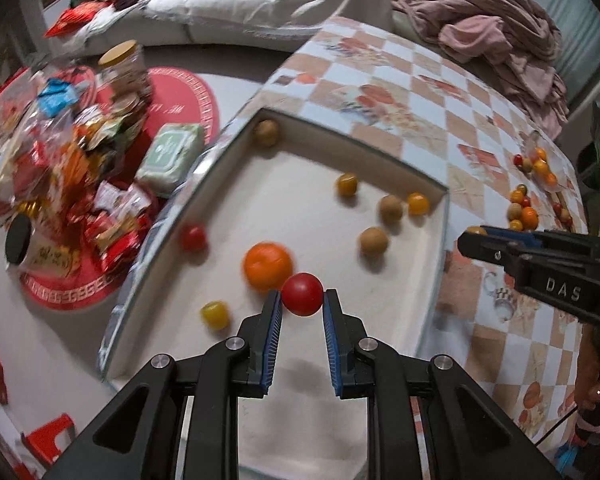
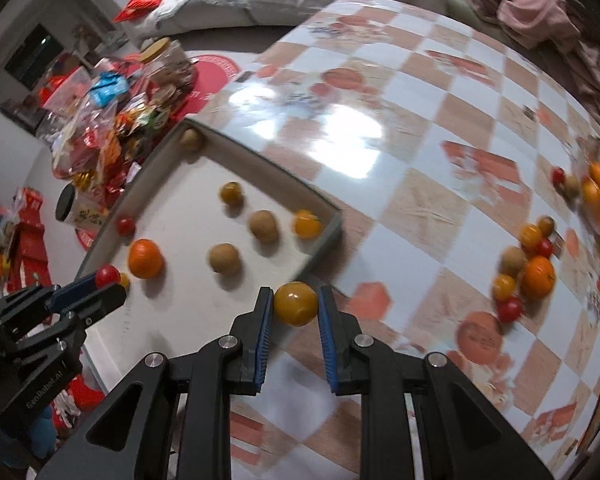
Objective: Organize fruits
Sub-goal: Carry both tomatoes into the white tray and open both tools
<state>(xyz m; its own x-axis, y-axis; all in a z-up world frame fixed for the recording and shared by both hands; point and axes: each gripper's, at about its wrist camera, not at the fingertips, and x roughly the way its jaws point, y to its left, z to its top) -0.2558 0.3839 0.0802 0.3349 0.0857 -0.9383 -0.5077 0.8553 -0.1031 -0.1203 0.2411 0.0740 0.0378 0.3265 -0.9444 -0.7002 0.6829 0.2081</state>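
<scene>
My left gripper [image 1: 302, 300] is shut on a red cherry tomato [image 1: 302, 294] and holds it above the white tray [image 1: 440, 248]. My right gripper [image 2: 294, 304] is shut on a yellow tomato [image 2: 296, 304] and holds it over the checkered tablecloth beside the tray's near corner [image 2: 332, 236]. In the tray lie an orange [image 1: 267, 266], brown longans [image 1: 374, 241], yellow tomatoes [image 1: 347, 184] and a red tomato [image 1: 193, 237]. A loose pile of fruit [image 2: 528, 268] lies on the table to the right. The left gripper also shows in the right wrist view [image 2: 108, 280], and the right gripper in the left wrist view [image 1: 476, 236].
A heap of snack packets [image 1: 72, 168], a jar [image 1: 126, 68] and a green box [image 1: 172, 156] sit on a red mat left of the table. A white sofa [image 1: 236, 4] and pink clothes [image 1: 500, 24] lie beyond the table's far edge.
</scene>
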